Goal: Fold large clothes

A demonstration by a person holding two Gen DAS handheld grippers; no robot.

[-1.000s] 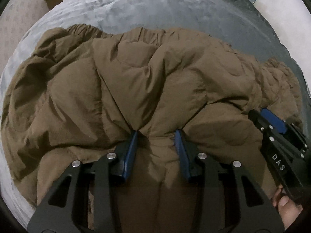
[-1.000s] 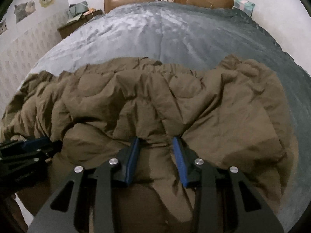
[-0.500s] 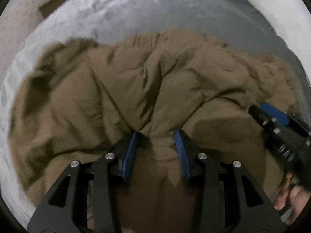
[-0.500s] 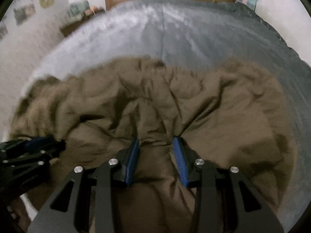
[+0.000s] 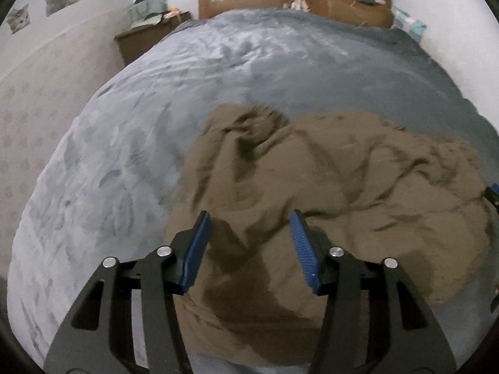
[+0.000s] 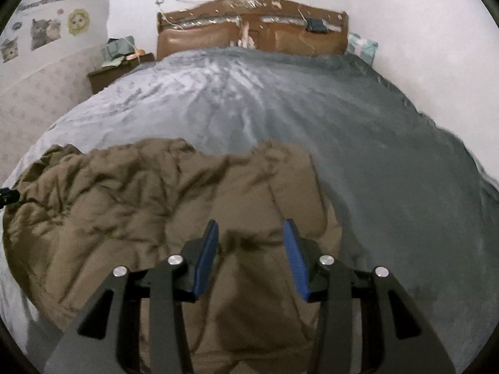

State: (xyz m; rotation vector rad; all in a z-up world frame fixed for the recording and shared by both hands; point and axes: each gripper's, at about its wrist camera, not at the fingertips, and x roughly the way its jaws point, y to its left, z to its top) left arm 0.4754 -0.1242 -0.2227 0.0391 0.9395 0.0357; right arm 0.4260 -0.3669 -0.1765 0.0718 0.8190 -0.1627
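No brand name or readable lettering shows anywhere; a line of writing above the cat stickers (image 6: 40, 32) on the left wall is too blurred to make out. The brown garment (image 5: 327, 193), a soft, matte, puffy-looking cloth full of creases and rumpled ridges, lies heaped on the near part of the bed, spread across the grey bedcover (image 5: 131, 162), whose surface has a brushed, slightly shiny nap with streaks. From the left wrist view, the left gripper (image 5: 249, 243) has its 2 black arms spread wide, the ribbed blue pads (image 5: 301, 243) well apart, with the cloth lying below and between them; the pads do not pinch any fold. The right gripper (image 6: 249, 249) looks the same from its own camera: jaws parted, blue pads (image 6: 293, 258) standing clear on either side of a hump of the brown garment (image 6: 131, 205), gripping nothing. Round silver bolt heads dot the angular black frames of both tools. A sliver of the other tool peeks in at the far edge of each view, too little to tell more. Beyond the cloth the cover runs smooth to a brown padded headboard (image 6: 249, 31) with a worn wooden rail, a dark wooden nightstand (image 6: 109, 76) piled with clutter to its left, and a pale checked pillow (image 6: 363, 46) at the right.
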